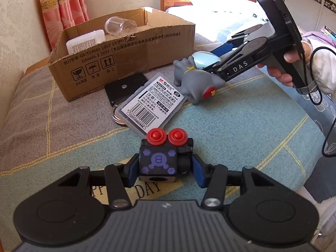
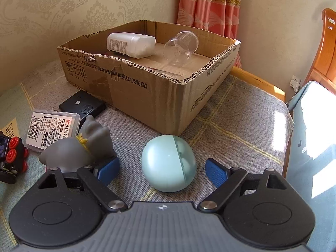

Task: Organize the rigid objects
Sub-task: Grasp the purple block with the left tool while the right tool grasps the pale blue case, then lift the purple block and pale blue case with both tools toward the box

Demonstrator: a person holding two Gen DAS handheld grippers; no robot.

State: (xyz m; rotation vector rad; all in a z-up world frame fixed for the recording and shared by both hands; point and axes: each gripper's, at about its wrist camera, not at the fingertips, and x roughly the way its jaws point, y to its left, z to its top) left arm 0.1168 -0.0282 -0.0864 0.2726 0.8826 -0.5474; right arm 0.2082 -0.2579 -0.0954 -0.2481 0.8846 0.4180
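The left gripper (image 1: 162, 166) is clamped on the black toy car (image 1: 166, 157) near the bench's front edge, apparently to lift it toward the cardboard box (image 1: 126, 63) at the back, while the right gripper (image 2: 161, 168) straddles the mint earbud case (image 2: 168, 163), pads clear.

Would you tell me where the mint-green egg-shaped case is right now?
In the right wrist view, the mint-green case lies between the right gripper's open fingers, beside the grey toy.

Black toy car (image 1: 161, 159) w/ purple marks, red wheels; mint-green egg case (image 2: 169, 163); grey figurine (image 2: 77, 149); brown cardboard box (image 2: 155, 96); pink curtain (image 2: 210, 4).
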